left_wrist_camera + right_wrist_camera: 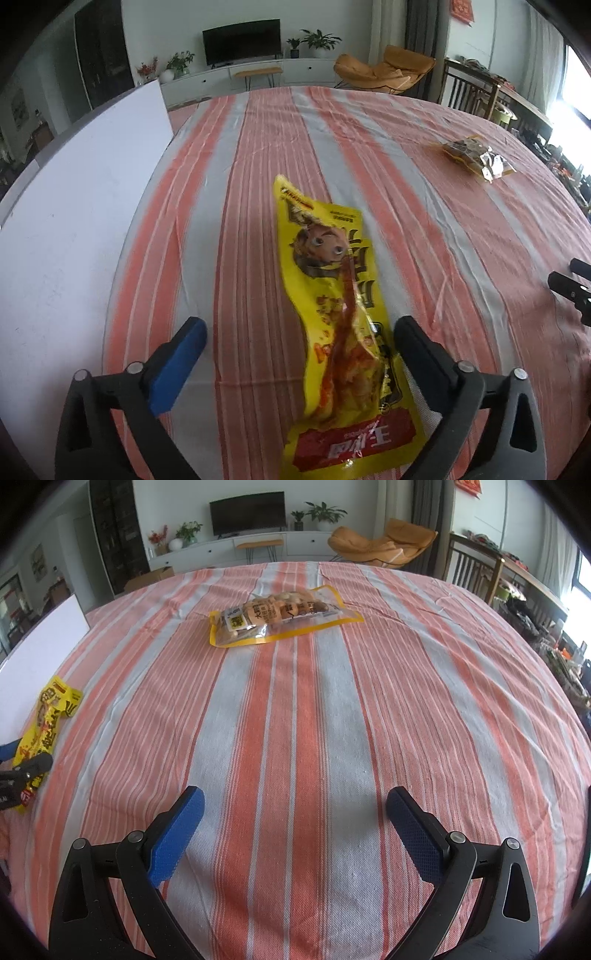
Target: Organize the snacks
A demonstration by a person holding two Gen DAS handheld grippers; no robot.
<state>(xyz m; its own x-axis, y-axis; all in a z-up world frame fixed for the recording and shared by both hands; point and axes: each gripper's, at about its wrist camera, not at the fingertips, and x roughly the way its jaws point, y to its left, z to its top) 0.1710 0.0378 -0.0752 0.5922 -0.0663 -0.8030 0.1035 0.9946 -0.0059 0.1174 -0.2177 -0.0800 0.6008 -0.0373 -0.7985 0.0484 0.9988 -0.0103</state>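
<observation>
Lying between spread left gripper (301,345) jaws, yellow snack packet (341,325), lettering blurred, right gripper (295,825) spread.

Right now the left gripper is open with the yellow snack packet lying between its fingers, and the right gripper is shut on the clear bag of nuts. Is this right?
Not quite. The right gripper is open and empty; the clear bag of nuts lies apart from it, farther up the striped tablecloth, as the right wrist view shows. The rest holds: the left gripper is open around the yellow snack packet.
</observation>
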